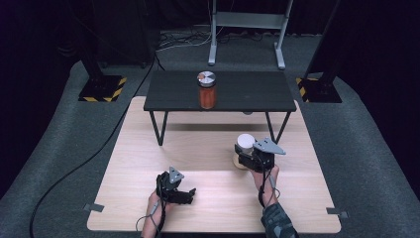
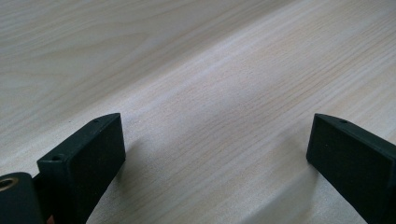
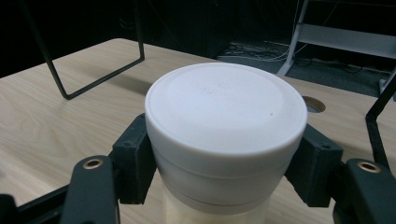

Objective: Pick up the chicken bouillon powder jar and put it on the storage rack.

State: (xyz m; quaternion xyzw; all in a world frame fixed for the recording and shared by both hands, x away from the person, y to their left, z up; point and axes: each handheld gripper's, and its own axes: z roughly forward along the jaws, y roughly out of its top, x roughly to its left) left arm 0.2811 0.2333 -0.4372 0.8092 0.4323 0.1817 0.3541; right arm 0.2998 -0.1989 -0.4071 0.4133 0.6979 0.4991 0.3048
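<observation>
Your right gripper (image 1: 246, 157) is clamped on the white-lidded jar (image 1: 245, 142), which stands on the wooden surface (image 1: 148, 198) just in front of the black shelf (image 1: 247, 91). An orange jar (image 1: 207, 92) stands on that shelf. Your left gripper (image 1: 187, 194) rests open over bare wood near the front edge, well apart.

An orange jar (image 1: 207, 96) with a silver lid (image 1: 206, 77) stands on a low black shelf (image 1: 247, 91) at the far side of the pale wooden table (image 1: 148, 163); a black cable (image 1: 74, 168) trails over grey carpet
</observation>
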